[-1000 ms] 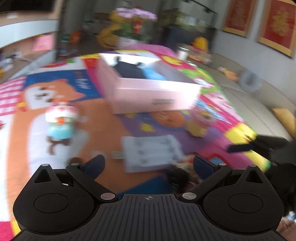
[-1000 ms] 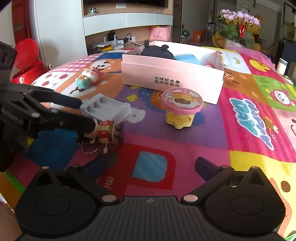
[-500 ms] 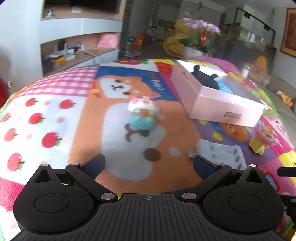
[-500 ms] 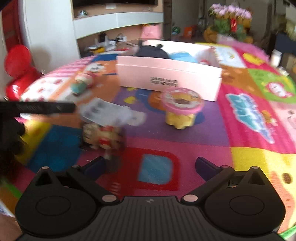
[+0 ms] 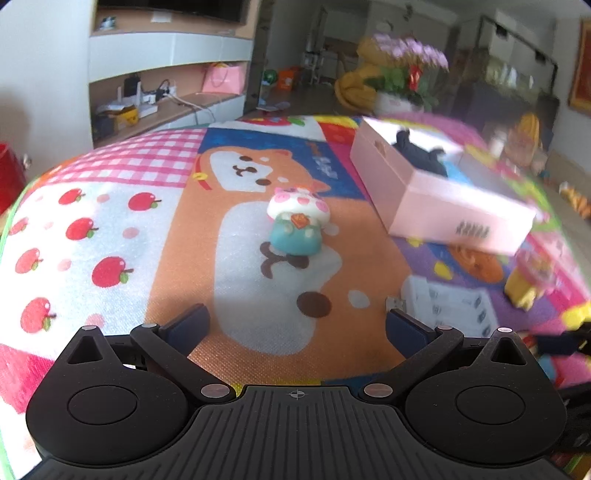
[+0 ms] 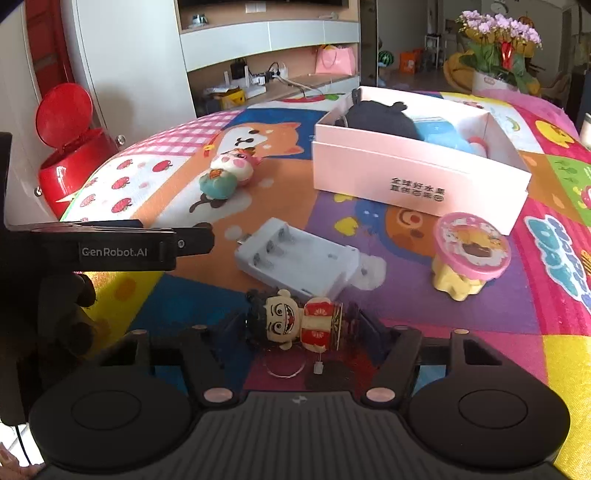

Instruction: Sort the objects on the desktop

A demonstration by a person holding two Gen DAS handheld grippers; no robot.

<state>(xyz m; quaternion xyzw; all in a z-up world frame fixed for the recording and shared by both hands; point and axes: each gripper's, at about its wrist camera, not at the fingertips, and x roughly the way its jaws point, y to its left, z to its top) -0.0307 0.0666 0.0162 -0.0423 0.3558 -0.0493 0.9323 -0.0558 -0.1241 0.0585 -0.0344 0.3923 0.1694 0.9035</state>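
A: Right up close in the right wrist view, the right gripper (image 6: 299, 332) has its jaws closing around the little figurine (image 6: 301, 325), the one with the grinning face and the red-and-gold robe. It lies on its side on the play mat (image 6: 424, 314), squarely between the two fingers.

B: The fingers are motion-blurred, so whether the pads already press on it cannot be told. A clear ring and a small tag on a string lie just in front of it.

A: Just beyond the figurine's head sits the white battery charger (image 6: 299, 260), flat on the mat, slots up. To its right stands the yellow toy with the pink round lid (image 6: 469, 254), upright and apart from the charger.

B: Over on the left, the left gripper (image 5: 295, 325) is spread wide with nothing between its blue pads, only mat under it. From the right wrist view its black side shows at the left edge.

A: Ahead of it lies the soft pig toy (image 5: 297, 225), pink-spotted white head, teal body, on the printed dog.

B: Farther back, the pink box (image 6: 417, 162) stands open on the mat, with a dark plush (image 6: 380, 118) and something blue inside.

A: Past the mat's edge, a red bin (image 6: 70, 158) with its lid up, and a flower pot (image 6: 498, 33) at the far right.
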